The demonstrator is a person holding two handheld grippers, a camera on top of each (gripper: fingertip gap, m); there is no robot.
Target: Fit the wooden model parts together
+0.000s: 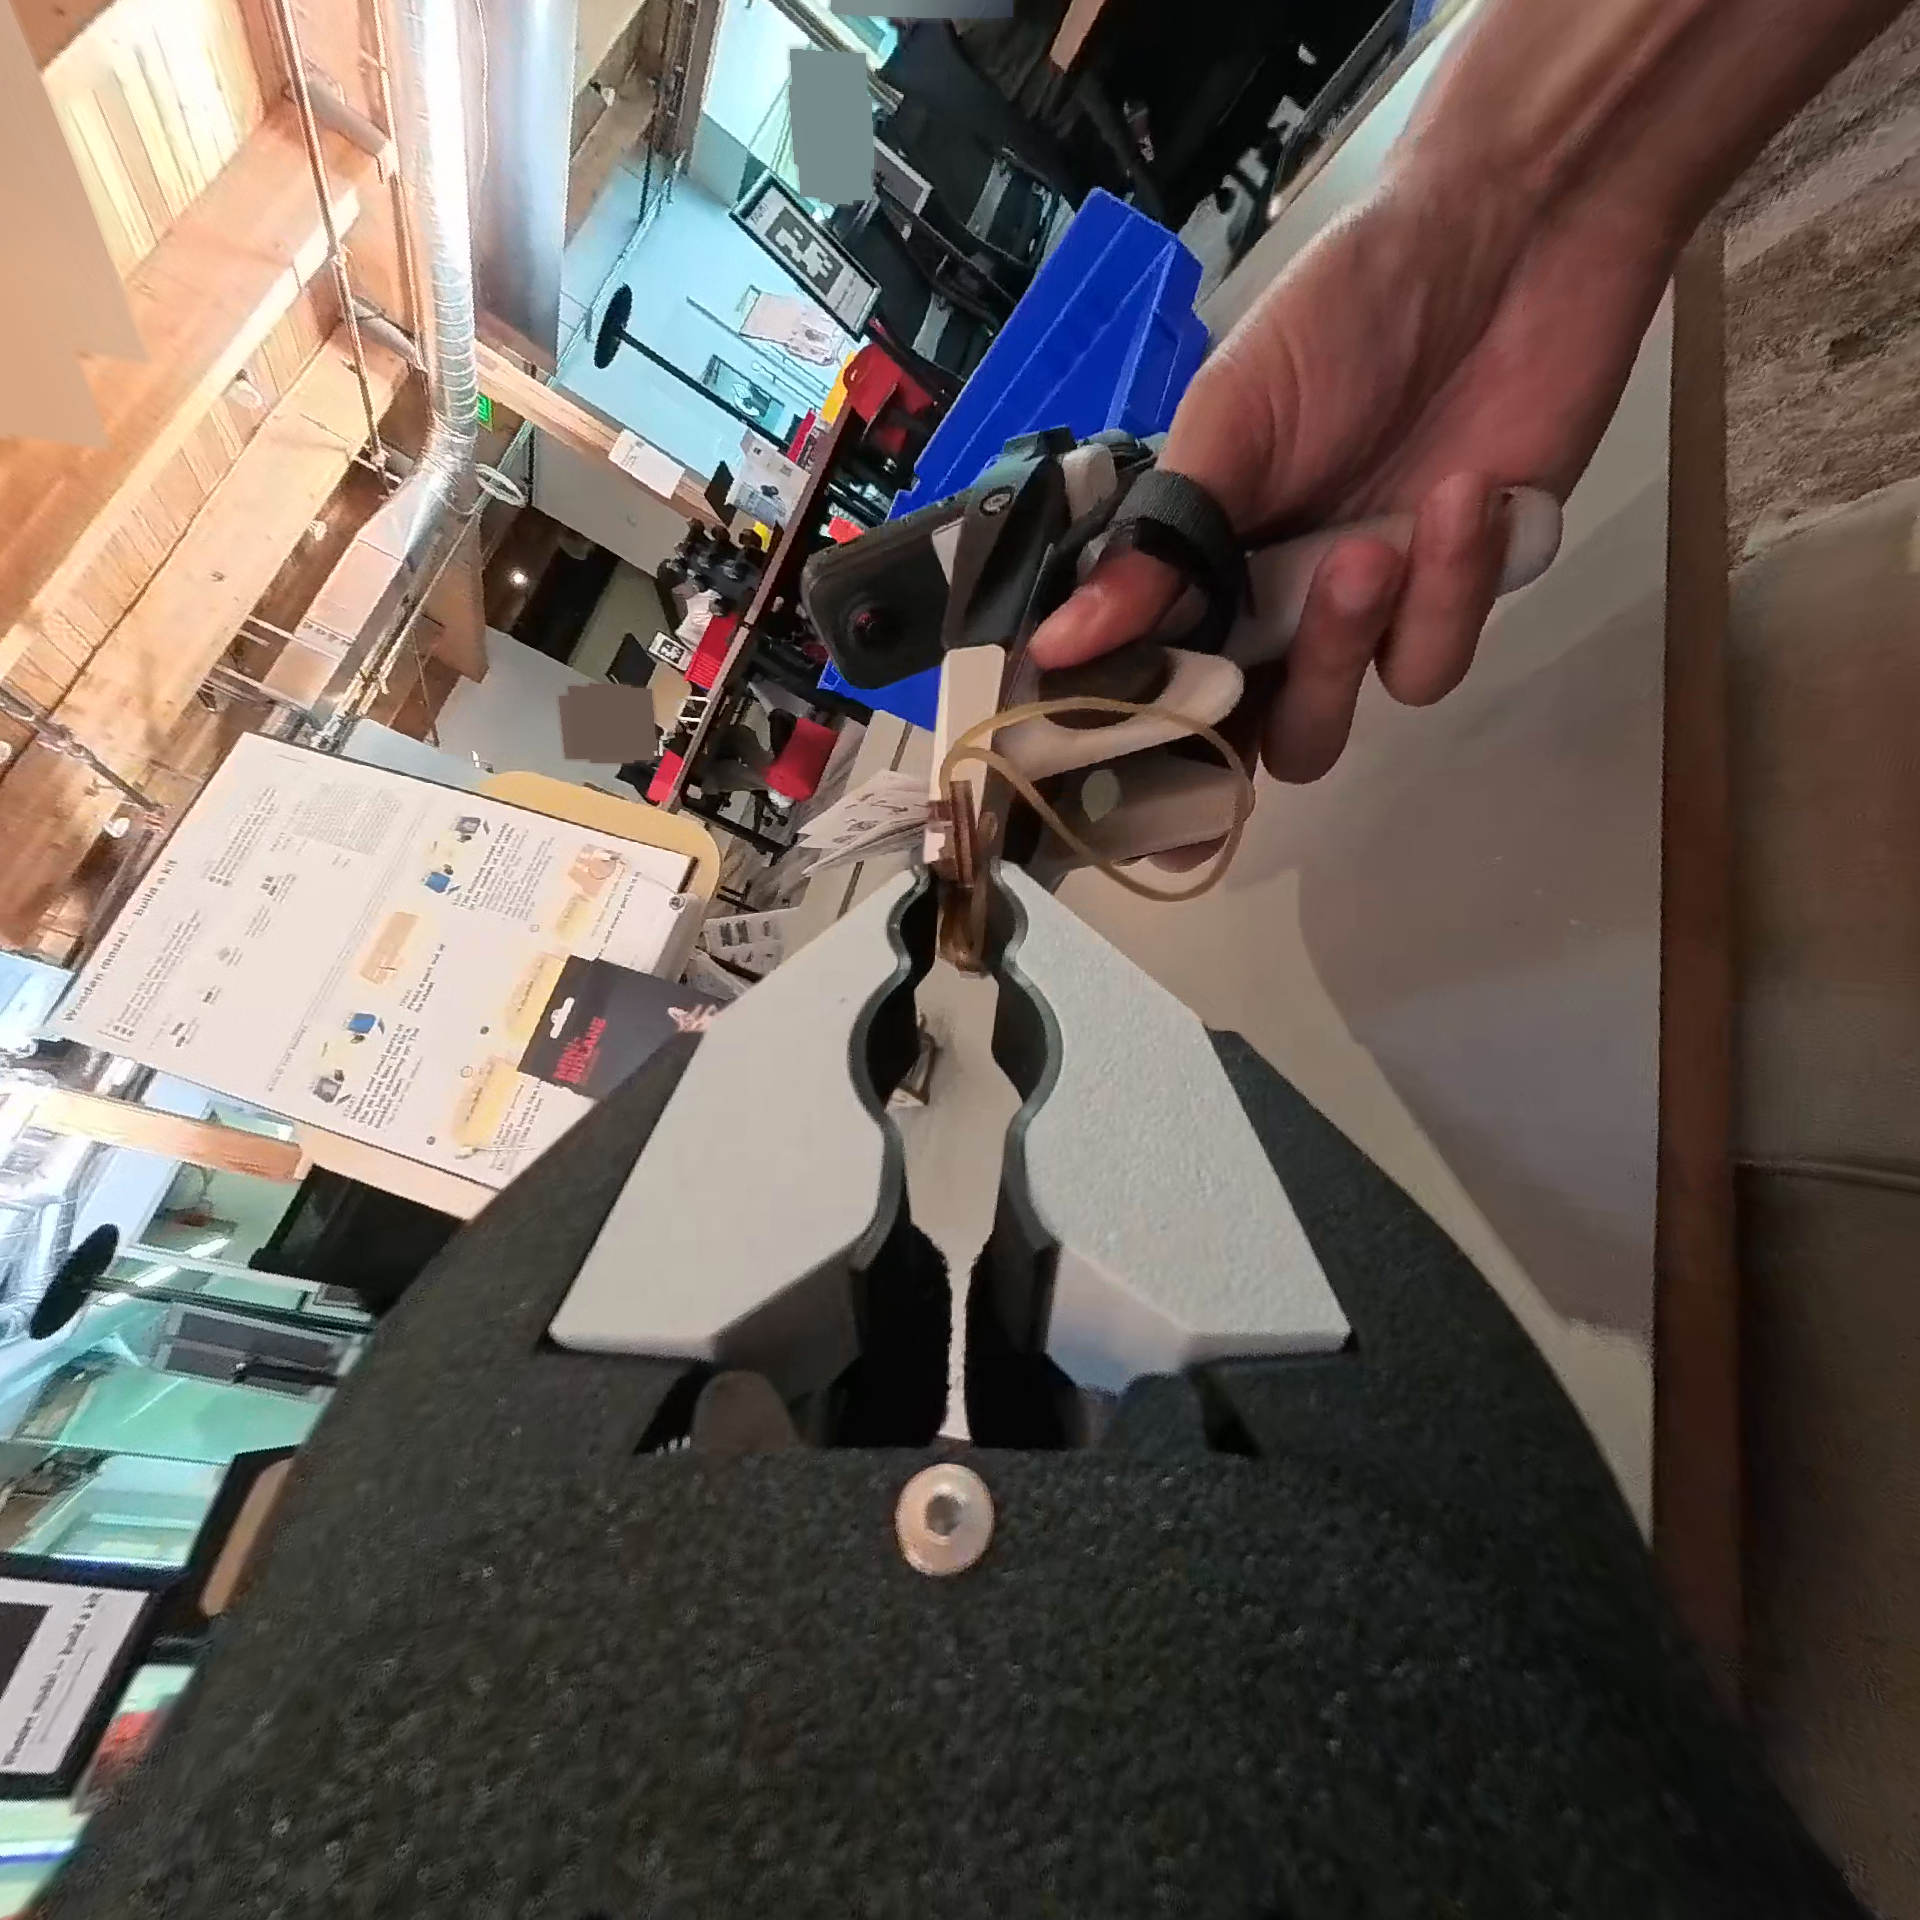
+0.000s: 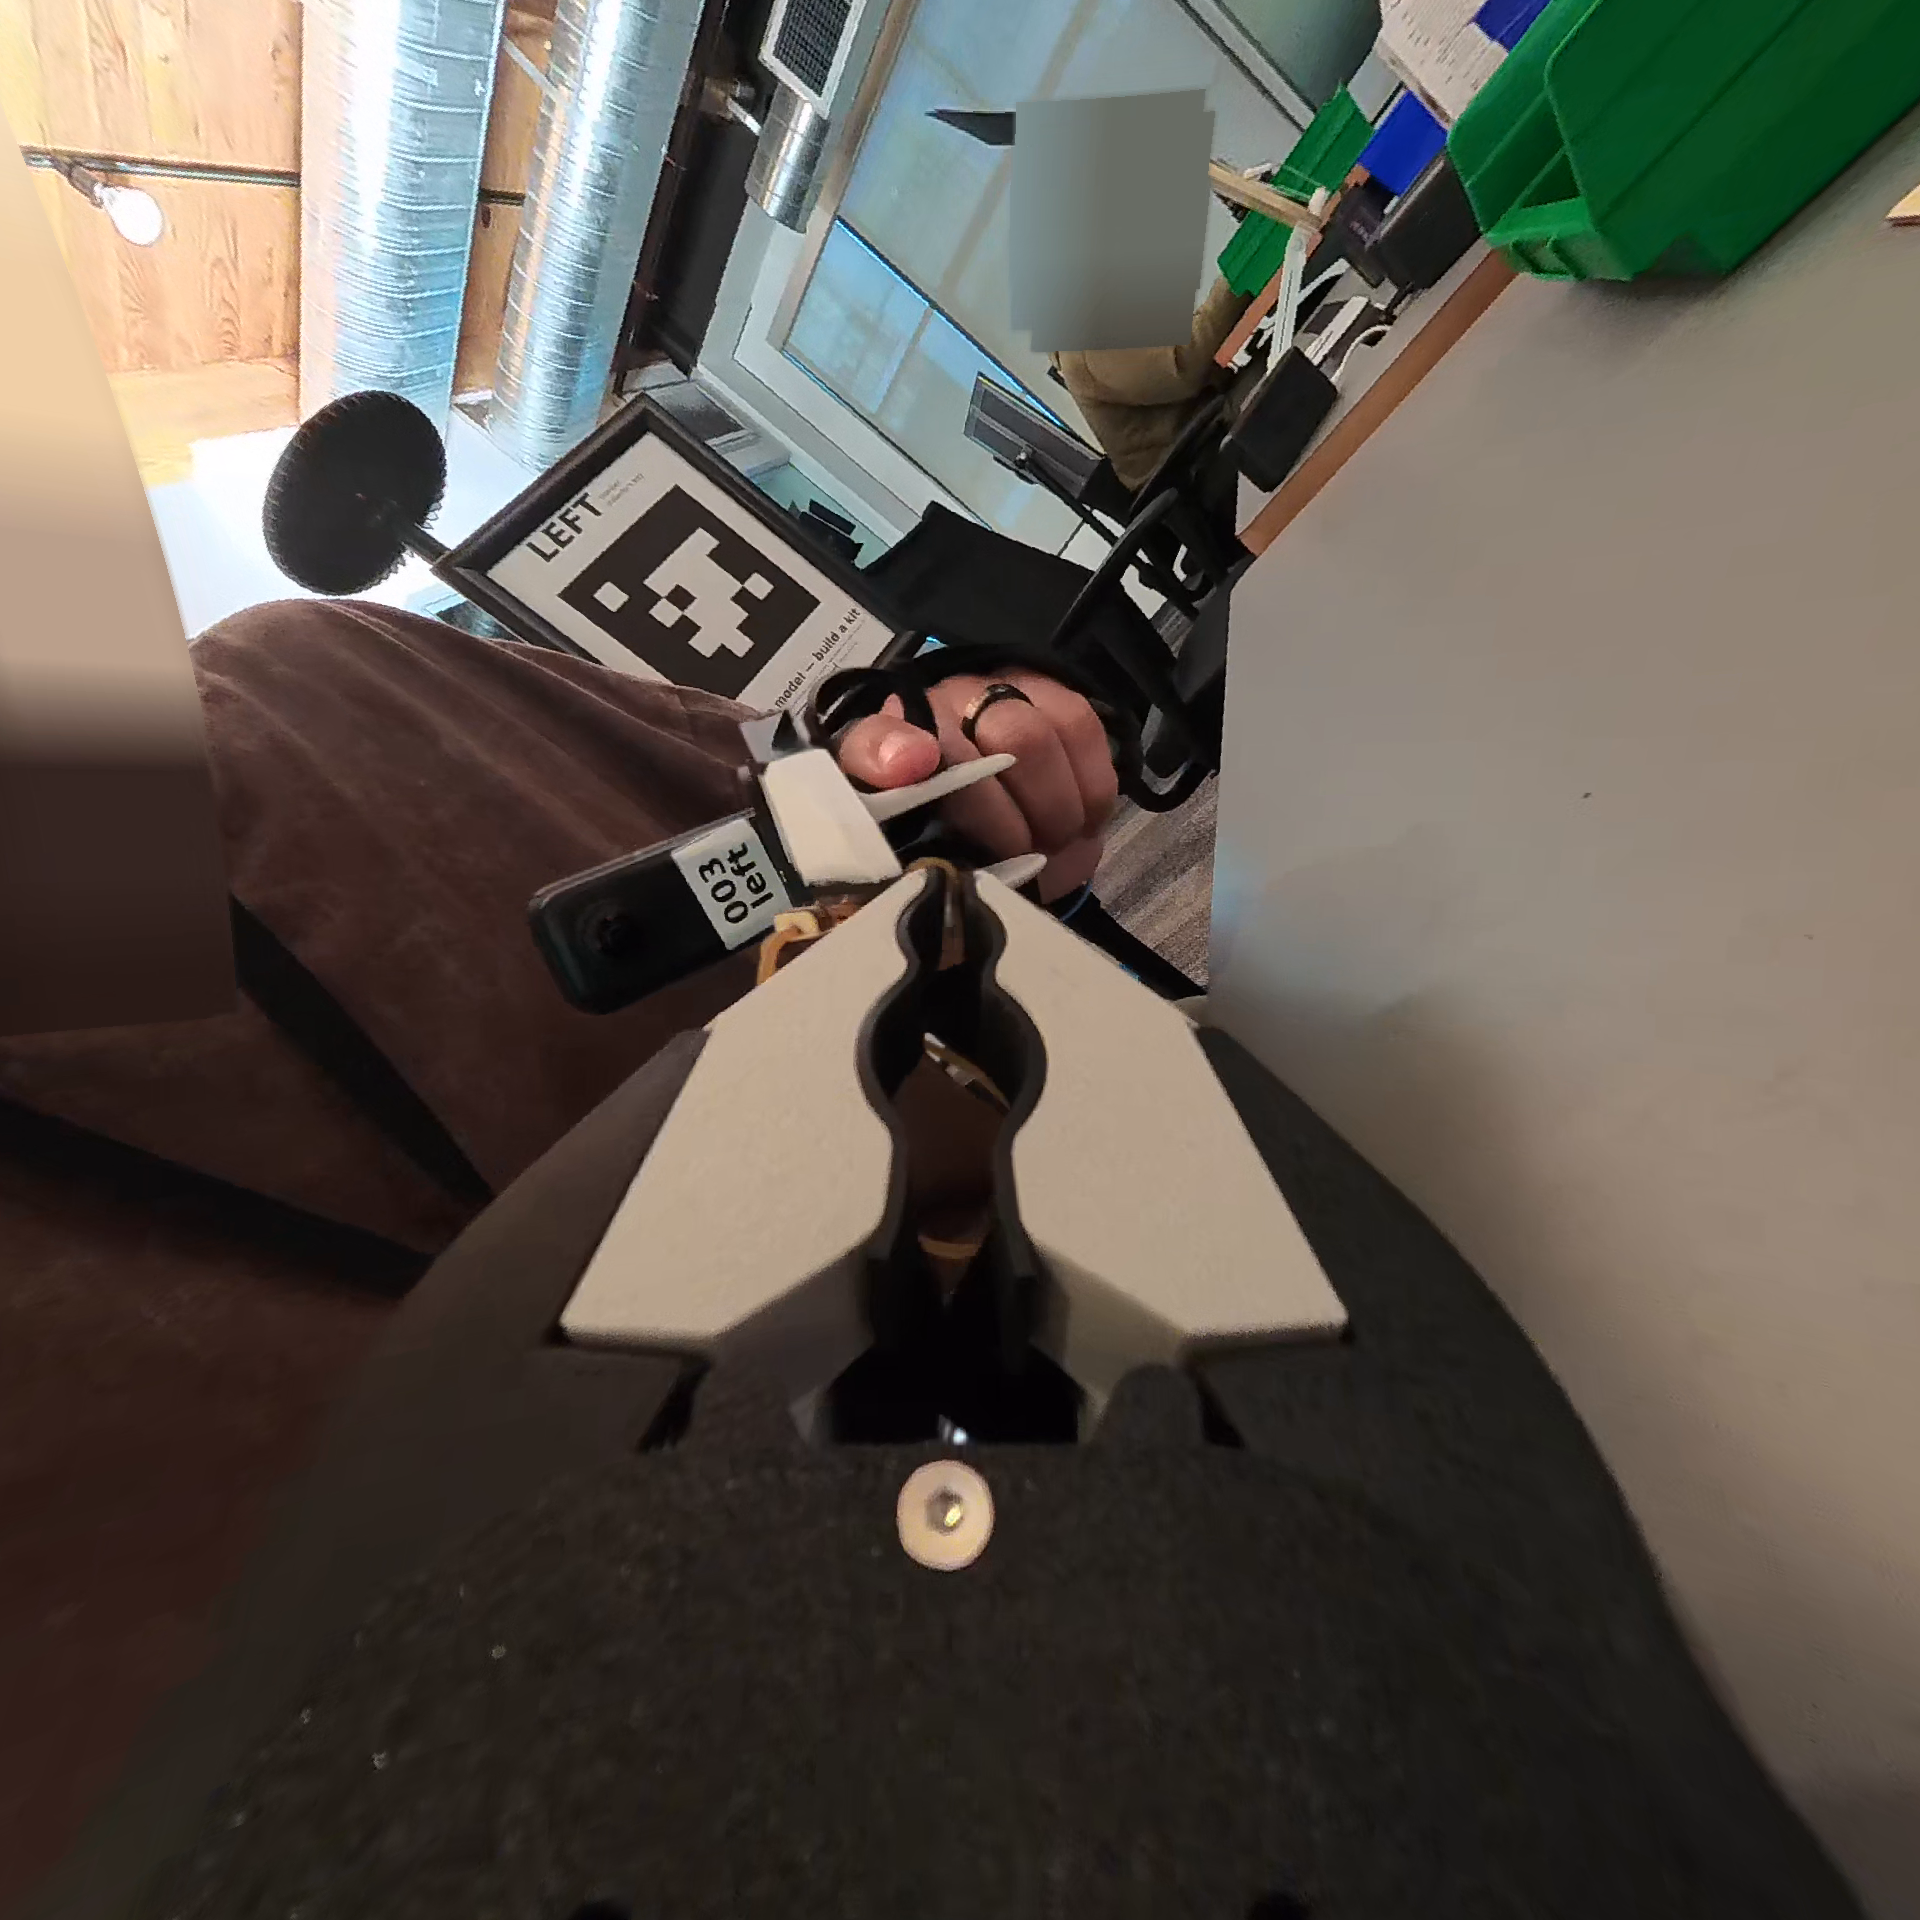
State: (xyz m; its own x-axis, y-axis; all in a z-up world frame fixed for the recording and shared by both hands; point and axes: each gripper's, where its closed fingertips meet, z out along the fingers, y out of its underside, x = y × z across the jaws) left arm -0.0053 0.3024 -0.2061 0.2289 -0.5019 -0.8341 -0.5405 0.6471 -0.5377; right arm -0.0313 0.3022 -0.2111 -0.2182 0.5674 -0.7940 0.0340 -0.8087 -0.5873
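Note:
In the left wrist view my left gripper (image 1: 961, 920) is shut at its tips on a small brown wooden part (image 1: 964, 904). The right gripper (image 1: 951, 831), held by a hand (image 1: 1403, 468), meets it tip to tip from the far side and touches the same wooden assembly. A rubber band (image 1: 1195, 821) hangs from it. In the right wrist view my right gripper (image 2: 948, 914) is shut on a wooden part (image 2: 951, 1101) that shows between its grey fingers. The left gripper's white fingers (image 2: 831, 821) lie just beyond, their tips hidden. Both are held in the air.
A white table (image 1: 1455, 987) runs along the right, with a printed instruction sheet (image 1: 395, 935) and blue bins (image 1: 1070, 343) on it. Green bins (image 2: 1683, 135) stand at the far end of the table (image 2: 1558, 831). A framed marker sign (image 2: 675, 592) and brown cloth (image 2: 416, 883) lie behind the grippers.

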